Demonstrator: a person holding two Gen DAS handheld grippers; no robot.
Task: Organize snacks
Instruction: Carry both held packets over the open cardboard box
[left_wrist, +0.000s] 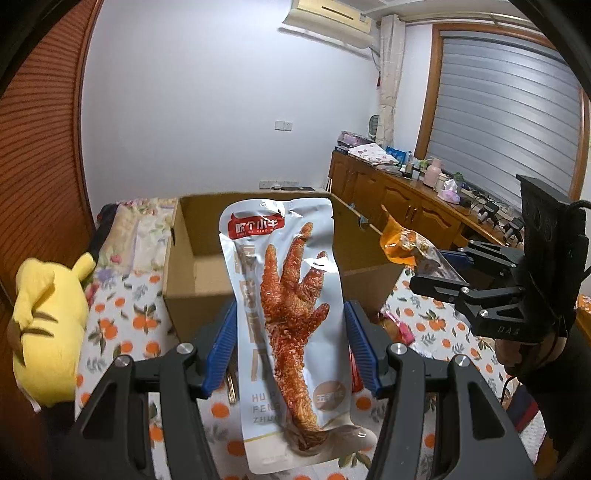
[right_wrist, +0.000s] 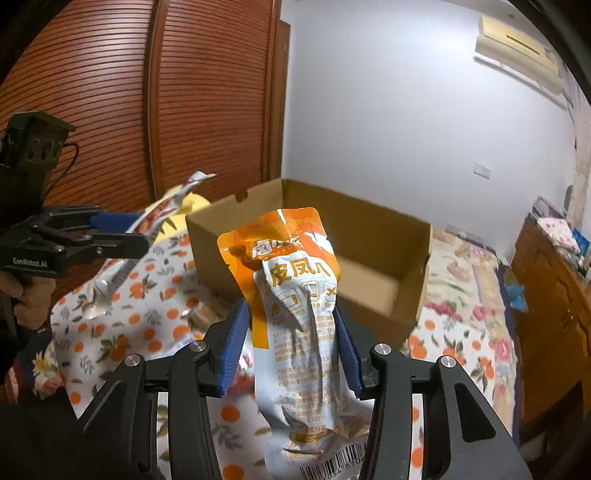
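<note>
Holding one snack per gripper, both raised over the orange-print cloth (left_wrist: 122, 325) in front of the open cardboard box (left_wrist: 192, 266). Our left gripper (left_wrist: 290, 354) pinches the pale chicken-foot packet (left_wrist: 288, 314) across its width; right gripper (right_wrist: 291, 350) pinches the orange-and-white packet (right_wrist: 299, 317), crumpled between the blue pads. We read this as the carry step. Box looks empty. Next we need to clear the near wall, get over the opening, then let go. More snacks lie on the cloth.

Even, dim indoor light, glare on foil packets, slight motion blur, heavy fisheye bending with dark corners.
</note>
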